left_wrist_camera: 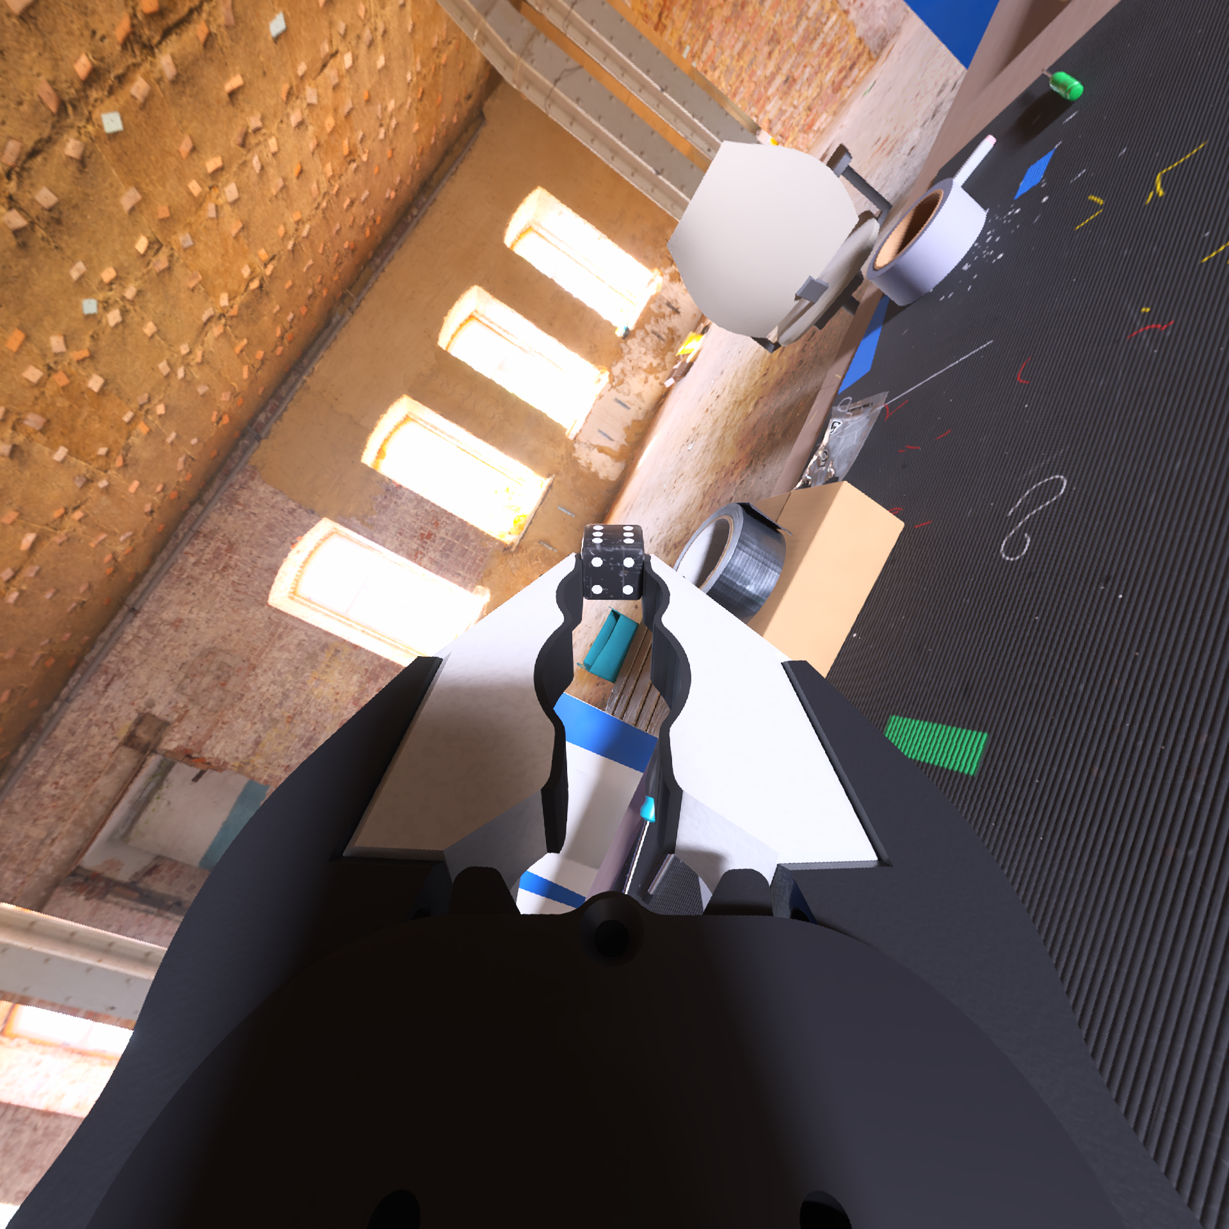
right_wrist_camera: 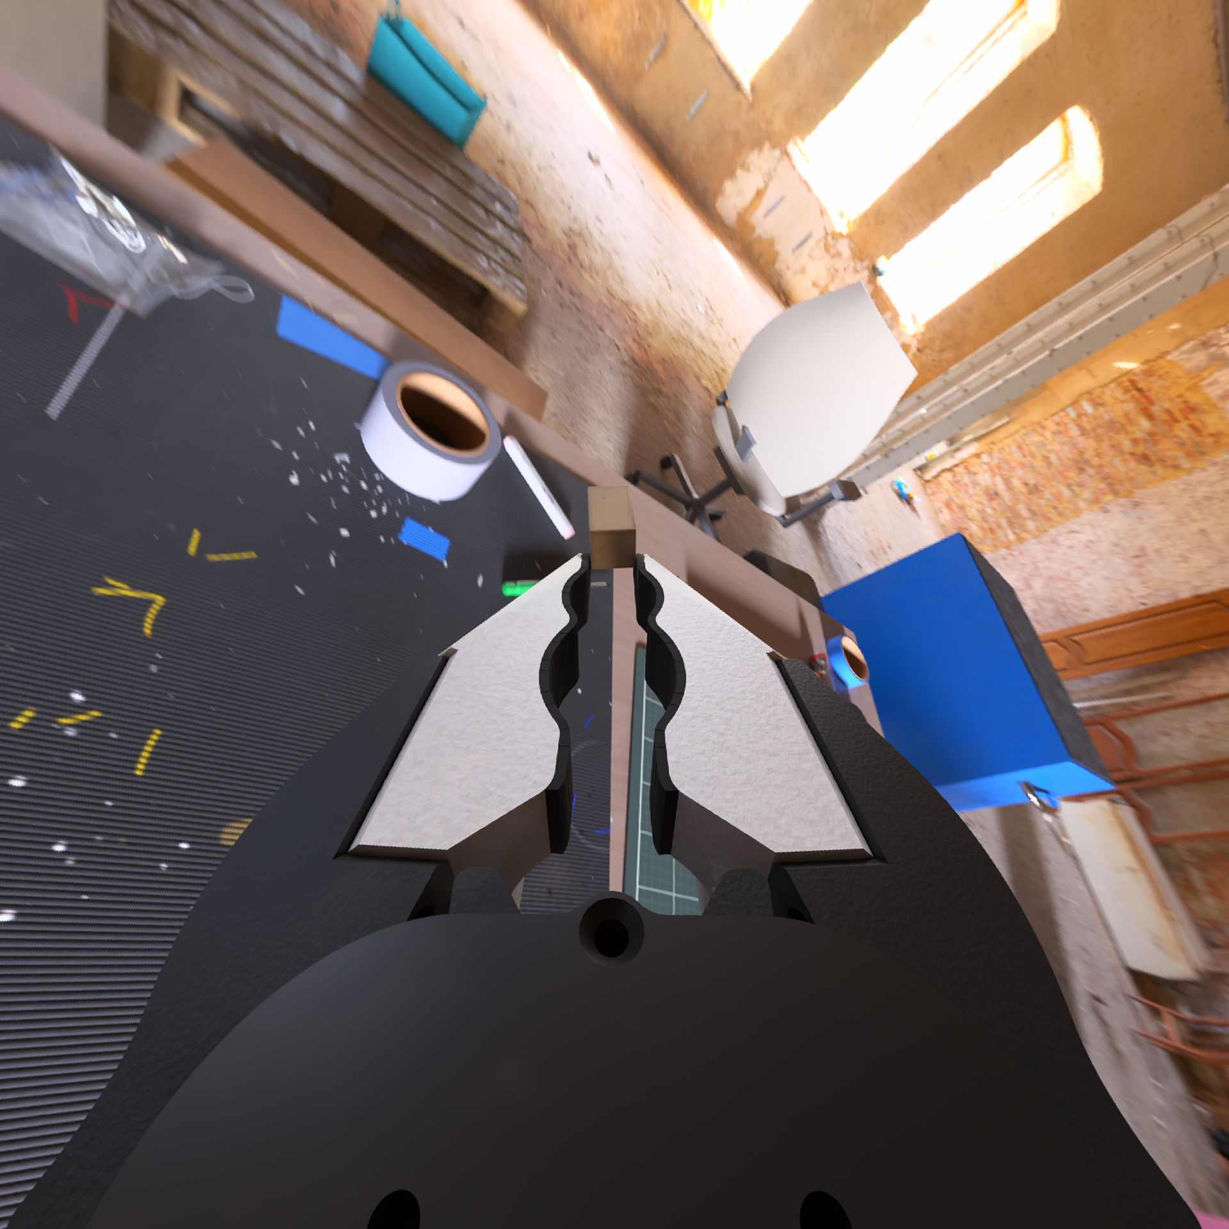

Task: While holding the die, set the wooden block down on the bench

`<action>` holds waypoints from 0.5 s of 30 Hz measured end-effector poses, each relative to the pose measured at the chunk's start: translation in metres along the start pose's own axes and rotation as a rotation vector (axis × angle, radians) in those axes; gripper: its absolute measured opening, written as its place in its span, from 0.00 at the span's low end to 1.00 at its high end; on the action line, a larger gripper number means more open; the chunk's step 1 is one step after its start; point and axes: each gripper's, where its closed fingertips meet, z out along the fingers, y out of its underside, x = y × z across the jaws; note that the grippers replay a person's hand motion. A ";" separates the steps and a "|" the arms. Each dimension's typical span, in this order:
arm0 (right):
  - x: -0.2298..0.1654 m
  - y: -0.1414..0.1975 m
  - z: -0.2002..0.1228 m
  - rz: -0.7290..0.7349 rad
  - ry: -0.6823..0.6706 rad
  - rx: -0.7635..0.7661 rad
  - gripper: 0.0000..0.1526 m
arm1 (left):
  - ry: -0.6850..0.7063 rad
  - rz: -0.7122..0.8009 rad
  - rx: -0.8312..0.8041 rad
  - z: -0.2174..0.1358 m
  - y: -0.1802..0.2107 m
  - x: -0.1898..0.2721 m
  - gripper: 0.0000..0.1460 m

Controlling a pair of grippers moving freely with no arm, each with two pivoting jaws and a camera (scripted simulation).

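Though no readable writing shows anywhere, the black die [left_wrist_camera: 612, 562] carries white pips, pinched at the tips of the left jaws, above the table [left_wrist_camera: 1064, 598]. Right jaws clamp the block [right_wrist_camera: 610, 527], long axis pointing forward past the tips, over the table's edge.

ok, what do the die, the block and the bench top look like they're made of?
Die: black with grey marbling and white pips, slightly glossy; likely plastic or resin. It sits clamped between the left gripper's fingers.
Block: pale tan, matte, uniform faces; reads as unfinished wood, though the grain is too faint to confirm. The right gripper holds it.
Bench top: dark ribbed mat, matte; probably rubber.
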 end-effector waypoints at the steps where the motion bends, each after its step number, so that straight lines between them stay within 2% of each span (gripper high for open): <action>1: 0.006 -0.007 -0.005 0.024 -0.015 0.026 0.08 | 0.004 0.001 -0.004 0.001 0.001 0.002 0.11; 3: 0.015 -0.019 -0.013 0.042 -0.033 0.054 0.08 | 0.010 0.003 -0.010 0.003 0.003 0.004 0.11; 6: 0.020 -0.019 -0.012 -0.023 -0.005 0.020 0.08 | 0.018 0.006 -0.014 0.004 0.004 0.008 0.11; 9: 0.009 0.001 0.003 -0.110 0.018 -0.058 0.08 | 0.024 0.009 -0.013 0.005 0.003 0.010 0.11; 15: -0.040 0.047 0.033 -0.284 0.020 -0.173 0.08 | 0.027 0.007 -0.012 0.005 0.004 0.011 0.11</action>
